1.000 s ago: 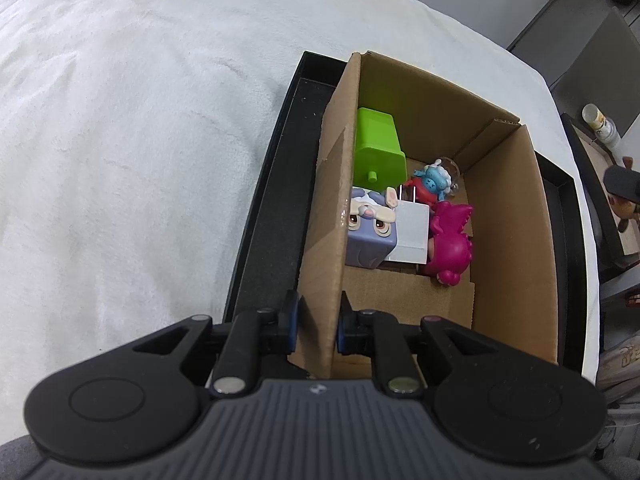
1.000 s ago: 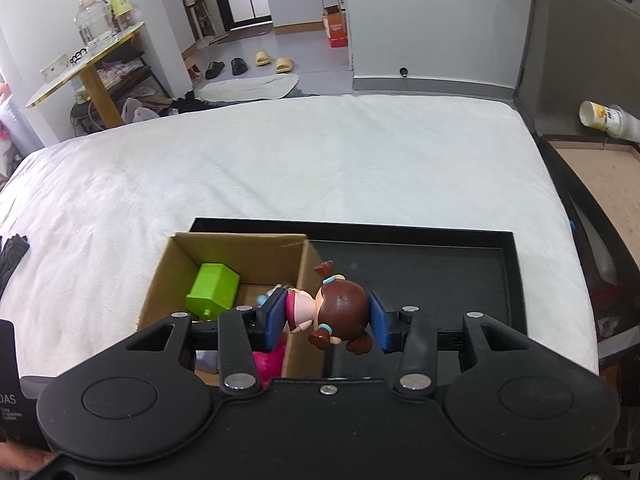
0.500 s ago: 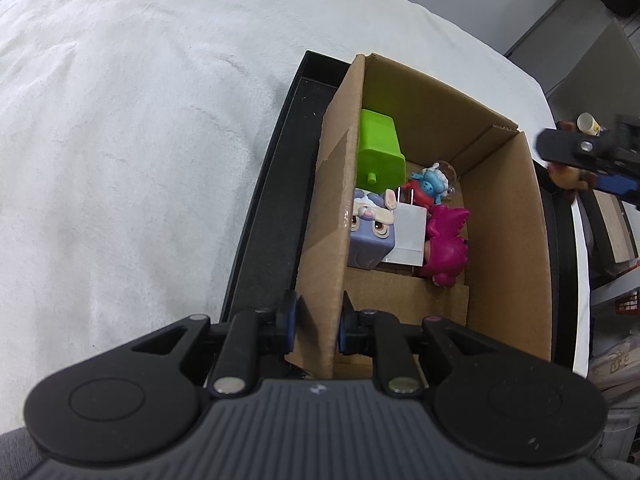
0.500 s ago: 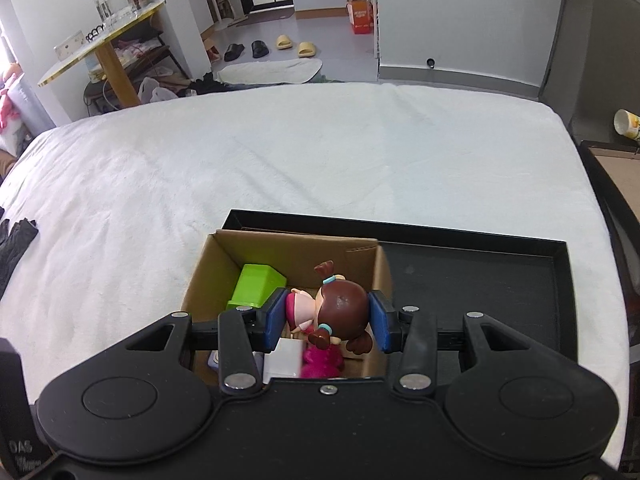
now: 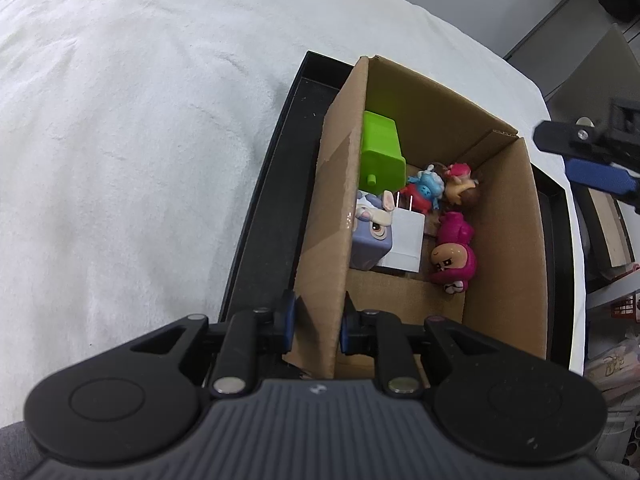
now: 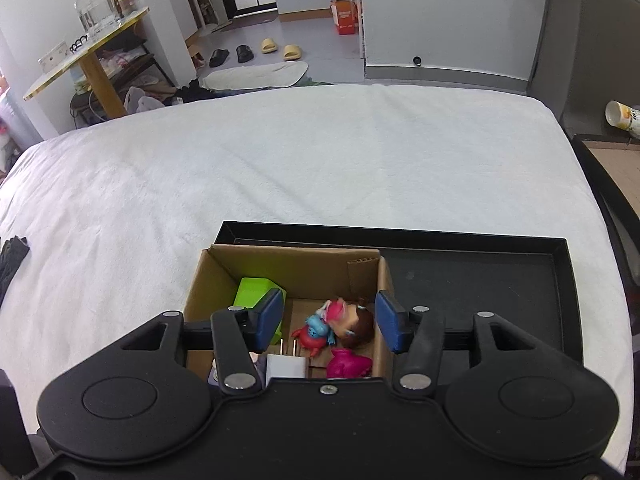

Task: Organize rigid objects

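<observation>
both wrist views near, above shared box (image 5: 504, 216)

Right gripper (image 6: 328, 322), jaws apart, above box (image 6: 224, 276); doll (image 6: 352, 318) lies inside box, beside blue figure (image 6: 316, 328).

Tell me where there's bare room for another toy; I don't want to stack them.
Free: the cardboard box floor along its right wall, beside the magenta figure, and the black tray right of the box. Crowded: the left side, with green block, white charger and brown-haired doll.
</observation>
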`<state>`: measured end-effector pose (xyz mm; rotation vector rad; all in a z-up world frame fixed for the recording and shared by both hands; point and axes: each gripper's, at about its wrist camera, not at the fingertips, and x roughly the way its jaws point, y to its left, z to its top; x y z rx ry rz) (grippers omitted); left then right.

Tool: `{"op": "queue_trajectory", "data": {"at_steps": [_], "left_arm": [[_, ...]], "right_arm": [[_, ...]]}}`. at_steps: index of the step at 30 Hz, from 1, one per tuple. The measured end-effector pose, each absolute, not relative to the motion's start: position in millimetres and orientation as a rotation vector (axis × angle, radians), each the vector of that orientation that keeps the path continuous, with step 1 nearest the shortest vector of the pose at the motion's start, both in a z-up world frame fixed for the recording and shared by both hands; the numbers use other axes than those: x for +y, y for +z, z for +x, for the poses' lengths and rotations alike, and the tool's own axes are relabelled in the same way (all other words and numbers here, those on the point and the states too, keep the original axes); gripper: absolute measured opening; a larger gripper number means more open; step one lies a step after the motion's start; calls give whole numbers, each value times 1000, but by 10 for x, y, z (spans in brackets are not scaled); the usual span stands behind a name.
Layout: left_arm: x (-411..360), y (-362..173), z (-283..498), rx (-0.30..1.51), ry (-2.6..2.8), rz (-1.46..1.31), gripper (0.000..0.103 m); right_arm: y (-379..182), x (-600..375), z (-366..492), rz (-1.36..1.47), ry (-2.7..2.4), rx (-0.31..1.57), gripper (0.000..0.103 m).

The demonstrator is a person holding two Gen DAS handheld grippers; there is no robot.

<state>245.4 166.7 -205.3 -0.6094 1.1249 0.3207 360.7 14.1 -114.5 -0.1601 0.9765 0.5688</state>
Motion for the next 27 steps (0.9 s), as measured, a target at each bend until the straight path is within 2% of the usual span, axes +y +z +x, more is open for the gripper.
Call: {"op": "queue_trajectory", "data": {"at_steps": [8, 14, 16, 19, 23, 25, 27], "left_arm": [[1656, -2000, 2484, 1133, 318, -598, 19], [1652, -1777, 2446, 1105, 314, -596, 19], [1632, -1701, 2418, 1101, 316, -580, 20], [1606, -1583, 2360, 1086, 319, -567, 24], [1552, -1418, 2270, 1057, 324, -542, 39], [1522, -1329, 2218, 1042, 323, -529, 41], [1492, -1254, 2173, 1033, 322, -521, 46]], "right_arm": [[-1065, -33, 3557, -123, 550, 979, 59], [-989, -172, 3480, -91, 538, 972, 68], [-953, -209, 3439, -80, 540, 967, 75], [-903, -279, 3384, -62, 545, 957, 81], [-847, -348, 3304, -56, 541, 951, 87], [-817, -386, 3258, -55, 533, 945, 93], [-789, -429, 3221, -49, 533, 946, 94]]}}
